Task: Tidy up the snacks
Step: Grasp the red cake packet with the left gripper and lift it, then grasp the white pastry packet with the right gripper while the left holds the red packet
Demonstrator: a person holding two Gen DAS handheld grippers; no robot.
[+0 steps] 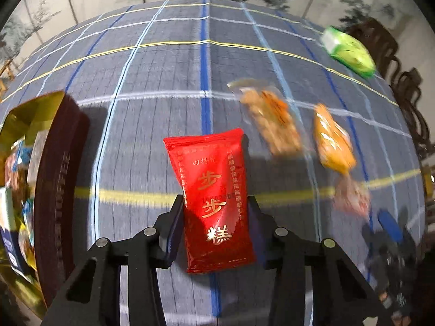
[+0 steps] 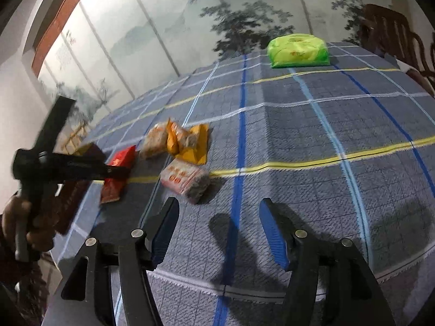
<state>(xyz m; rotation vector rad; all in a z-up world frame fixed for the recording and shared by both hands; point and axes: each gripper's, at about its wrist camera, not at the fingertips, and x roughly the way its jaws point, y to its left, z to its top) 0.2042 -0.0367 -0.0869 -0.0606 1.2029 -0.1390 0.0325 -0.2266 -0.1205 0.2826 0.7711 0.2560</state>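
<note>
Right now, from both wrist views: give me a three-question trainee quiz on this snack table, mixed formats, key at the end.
1. True or false: the left gripper has the red packet between its pads.
2. What lies between the right gripper fingers? A) the green pack B) the pink packet C) only the plaid tablecloth
3. Fill in: the dark box at the left edge of the left wrist view already holds several ____.

Key: 1 true; 2 C; 3 snacks
</note>
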